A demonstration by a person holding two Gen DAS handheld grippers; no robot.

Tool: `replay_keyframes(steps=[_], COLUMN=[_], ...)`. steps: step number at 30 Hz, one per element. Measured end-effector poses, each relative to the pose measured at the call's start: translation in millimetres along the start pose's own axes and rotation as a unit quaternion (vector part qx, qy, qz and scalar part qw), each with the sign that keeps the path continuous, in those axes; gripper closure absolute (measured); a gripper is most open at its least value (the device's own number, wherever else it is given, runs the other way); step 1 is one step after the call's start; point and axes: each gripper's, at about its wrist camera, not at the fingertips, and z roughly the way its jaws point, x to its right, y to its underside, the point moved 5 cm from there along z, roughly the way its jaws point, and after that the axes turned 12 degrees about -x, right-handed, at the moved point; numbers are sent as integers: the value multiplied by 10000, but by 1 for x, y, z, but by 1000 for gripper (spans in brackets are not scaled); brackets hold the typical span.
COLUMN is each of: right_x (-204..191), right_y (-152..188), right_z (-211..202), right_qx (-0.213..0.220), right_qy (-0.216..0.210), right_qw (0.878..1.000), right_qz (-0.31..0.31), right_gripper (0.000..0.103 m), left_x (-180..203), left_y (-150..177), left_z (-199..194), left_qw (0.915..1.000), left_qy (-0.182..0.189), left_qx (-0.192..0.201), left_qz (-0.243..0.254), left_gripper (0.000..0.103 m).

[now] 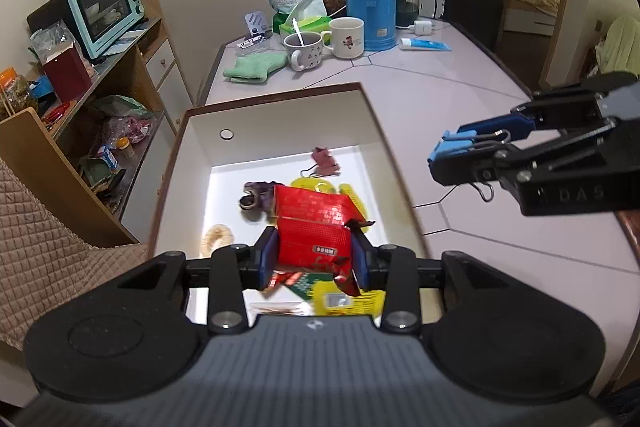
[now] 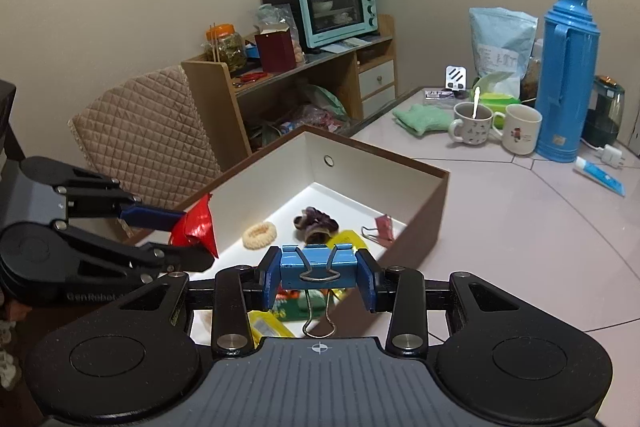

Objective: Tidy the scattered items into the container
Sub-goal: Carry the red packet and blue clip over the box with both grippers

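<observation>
Scattered items are already lying in the open box [image 1: 372, 115] on the desk [image 1: 500, 99]: a cream hair ring [image 2: 260, 235], a purple scrunchie [image 2: 316, 221], a pink binder clip [image 2: 384, 227] and some yellow packets [image 1: 348, 195]. The left tool [image 1: 314, 259] is gripping a red foil packet [image 1: 314, 227], its pads pressing into the packet's sides, and is holding it above the box's near end. The right tool [image 2: 318, 275] is clamping a blue binder clip [image 2: 318, 267] across its body, with the wire handles dangling below, over the box's near right edge.

Trouble would likely be coming from the packet's slick, crumpled foil, which is looking ready to slide out early or catch on a pad at release. The blue clip is sitting so near the wall that a drop from there could be bouncing off the rim onto the desk. Both tools are working close together, so crossing paths over the box could be knocking one load loose.
</observation>
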Motion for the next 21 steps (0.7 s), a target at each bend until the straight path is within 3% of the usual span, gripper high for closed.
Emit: replay_keyframes(steps=[7,21], right_x=[-15,4], right_y=[-27,-63], right_z=[31,89], right_qx=[-85,-335], right_qy=[19,339], right_qw=[9998,9975], right_qz=[163,517], right_gripper=[64,64], left_x=[-36,-87], left_y=[-8,-38], left_z=[31,99], left_qw=[9997,9972], left_qy=[-2,303], left_qx=[-197,-446], left_qz=[153,513], left_gripper=[70,70])
